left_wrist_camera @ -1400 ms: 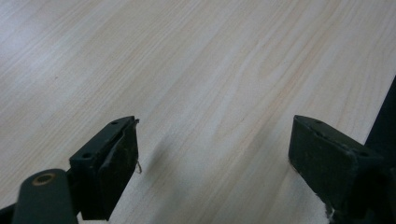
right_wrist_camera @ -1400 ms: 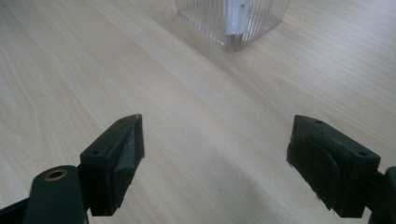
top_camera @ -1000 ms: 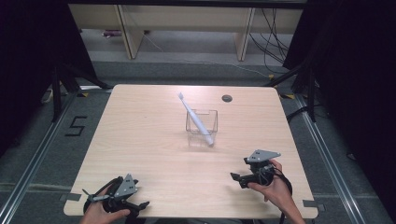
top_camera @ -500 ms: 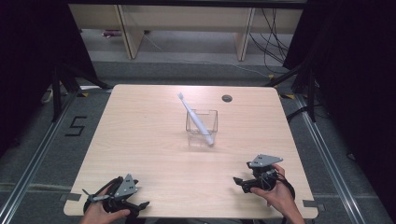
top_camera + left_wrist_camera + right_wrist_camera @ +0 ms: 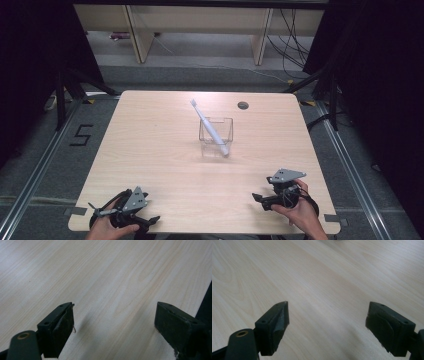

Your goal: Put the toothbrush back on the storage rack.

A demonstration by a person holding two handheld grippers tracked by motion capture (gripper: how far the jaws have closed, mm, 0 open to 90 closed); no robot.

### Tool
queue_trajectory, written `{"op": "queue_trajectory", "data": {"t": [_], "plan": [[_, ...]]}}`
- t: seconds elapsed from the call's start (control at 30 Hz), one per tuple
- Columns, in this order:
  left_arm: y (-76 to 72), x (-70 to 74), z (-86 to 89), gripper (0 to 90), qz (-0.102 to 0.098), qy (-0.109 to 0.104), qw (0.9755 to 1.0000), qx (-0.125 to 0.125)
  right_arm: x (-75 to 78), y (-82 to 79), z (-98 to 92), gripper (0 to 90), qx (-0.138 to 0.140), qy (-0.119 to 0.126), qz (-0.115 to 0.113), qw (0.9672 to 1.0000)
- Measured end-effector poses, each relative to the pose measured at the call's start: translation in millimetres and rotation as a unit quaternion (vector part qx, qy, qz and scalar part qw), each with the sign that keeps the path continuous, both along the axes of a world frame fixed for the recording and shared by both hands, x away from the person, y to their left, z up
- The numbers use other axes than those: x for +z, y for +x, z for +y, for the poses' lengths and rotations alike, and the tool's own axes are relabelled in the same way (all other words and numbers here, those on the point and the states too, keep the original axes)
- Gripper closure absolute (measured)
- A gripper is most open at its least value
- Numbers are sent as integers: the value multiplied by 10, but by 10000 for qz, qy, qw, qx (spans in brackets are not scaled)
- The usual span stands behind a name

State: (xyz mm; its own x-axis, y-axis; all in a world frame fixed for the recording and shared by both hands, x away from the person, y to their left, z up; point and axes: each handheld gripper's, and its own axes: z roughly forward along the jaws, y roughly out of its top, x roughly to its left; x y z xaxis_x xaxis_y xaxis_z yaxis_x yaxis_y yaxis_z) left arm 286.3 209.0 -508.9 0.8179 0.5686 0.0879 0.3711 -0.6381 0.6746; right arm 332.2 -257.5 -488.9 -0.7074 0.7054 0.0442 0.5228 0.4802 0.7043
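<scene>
Jaws wide apart on both, holding nothing; left gripper (image 5: 131,214) and right gripper (image 5: 276,192) low at near desk (image 5: 150,150) edge. Toothbrush (image 5: 210,128) leaning in clear cup (image 5: 216,137), ahead at desk centre, long axis tilted up-left. Right gripper nearer.

The left hand (image 5: 107,229) is cut off by the high view's bottom edge, and the toothbrush (image 5: 210,129) head is too small to make out.

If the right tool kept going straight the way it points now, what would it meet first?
Probably the light wooden table itself: the right tool, jaws wide apart, aims low across bare wood. The clear plastic box holding a white toothbrush stands off that line, though depth is unclear.
</scene>
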Motion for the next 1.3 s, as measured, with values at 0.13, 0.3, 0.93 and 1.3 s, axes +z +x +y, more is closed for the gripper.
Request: {"op": "queue_trajectory", "data": {"t": [0.13,0.3,0.93,1.3], "plan": [[6,4,5,155,-27,64,10000,-20,-12,-14,-51,189,74,-70,-44,9999],[6,4,5,155,-29,63,10000,-19,-21,-34,-90,188,67,-35,0,10000],[1,2,1,155,3,27,10000,-6,-62,-114,-180,182,-31,-119,-25,9999],[10,5,5,155,-43,78,10000,-36,-69,-135,-185,182,-41,-163,65,9998]]}}
